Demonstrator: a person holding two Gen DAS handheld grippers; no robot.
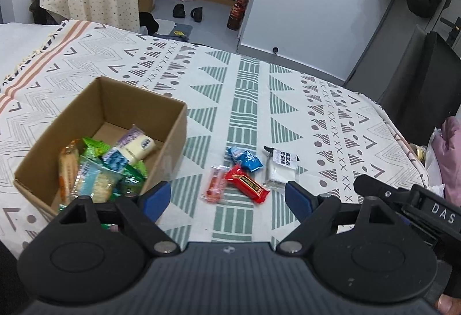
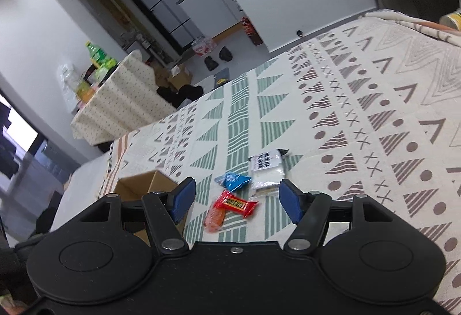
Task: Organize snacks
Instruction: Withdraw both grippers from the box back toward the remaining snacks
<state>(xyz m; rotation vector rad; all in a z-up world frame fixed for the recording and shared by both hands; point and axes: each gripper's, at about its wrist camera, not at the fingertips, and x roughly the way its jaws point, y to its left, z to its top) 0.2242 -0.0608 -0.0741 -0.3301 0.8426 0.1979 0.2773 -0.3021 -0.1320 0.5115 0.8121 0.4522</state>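
Nearest, the left gripper (image 1: 227, 197) is hovering wide open and empty over the patterned cloth (image 1: 247, 90), and the right gripper (image 2: 237, 199) is likewise gaping with nothing held. Just beyond, four snacks are lying loose: an orange pack (image 1: 214, 184) touching a red bar (image 1: 246, 184), then a blue pack (image 1: 246, 158) and a white pack (image 1: 281, 169). Left of them, the box (image 1: 170, 142) is sitting (already partly filled with snacks (image 1: 98, 168))
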